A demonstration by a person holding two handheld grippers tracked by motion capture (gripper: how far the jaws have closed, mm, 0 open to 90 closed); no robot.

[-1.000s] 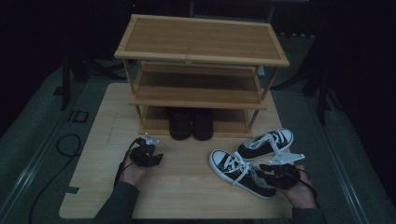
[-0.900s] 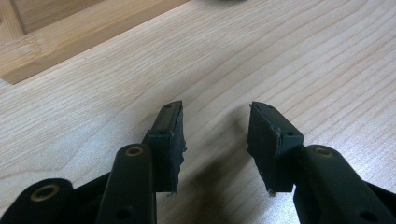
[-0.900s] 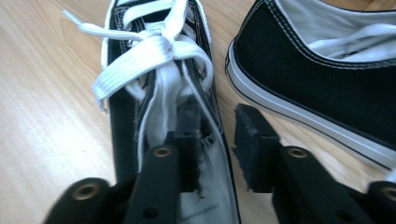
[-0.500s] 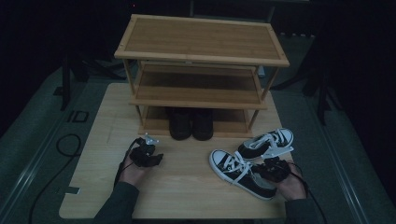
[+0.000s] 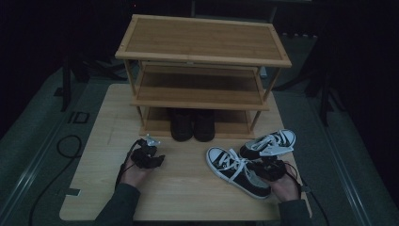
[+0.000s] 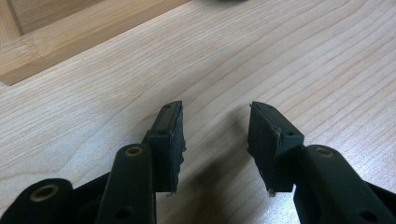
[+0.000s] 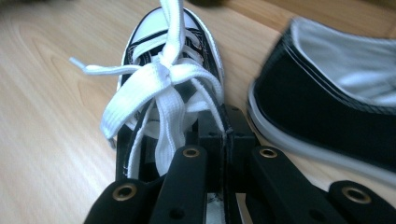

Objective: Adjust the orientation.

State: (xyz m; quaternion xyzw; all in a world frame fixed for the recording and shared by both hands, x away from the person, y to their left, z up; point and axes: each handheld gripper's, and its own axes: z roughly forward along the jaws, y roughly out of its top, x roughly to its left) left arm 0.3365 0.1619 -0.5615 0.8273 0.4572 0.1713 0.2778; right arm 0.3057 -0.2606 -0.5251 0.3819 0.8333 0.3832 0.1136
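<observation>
Black canvas sneaker caught by its collar at the table's near edge

Black jaws of the right gripper [image 7: 227, 135] stand pressed together on the side wall of the near sneaker [image 5: 237, 170], gripping the canvas just beside the tied white laces [image 7: 161, 79]; they have just been closing, with that canvas between them. Seen from above, this sneaker lies at about 5 o'clock on the pale wooden table [image 5: 188, 197], toe cap pointing toward 10 o'clock. Its partner, the second sneaker [image 5: 269, 143], sits just beside it toward 1 o'clock, close against the gripper's flank in the right gripper view. At 12 o'clock stands a three-tier bamboo shoe rack [image 5: 202, 61], and a pair of dark shoes [image 5: 193, 125] already fills the middle of its lowest shelf. One rack leg [image 5: 256, 120] rises between that shelf and the two sneakers. Over at 7 o'clock the left gripper [image 6: 215, 128] rests low above bare tabletop, its jaws standing well apart with nothing between them. Cables [image 5: 66, 146] trail across the grey floor at 9 o'clock.
</observation>
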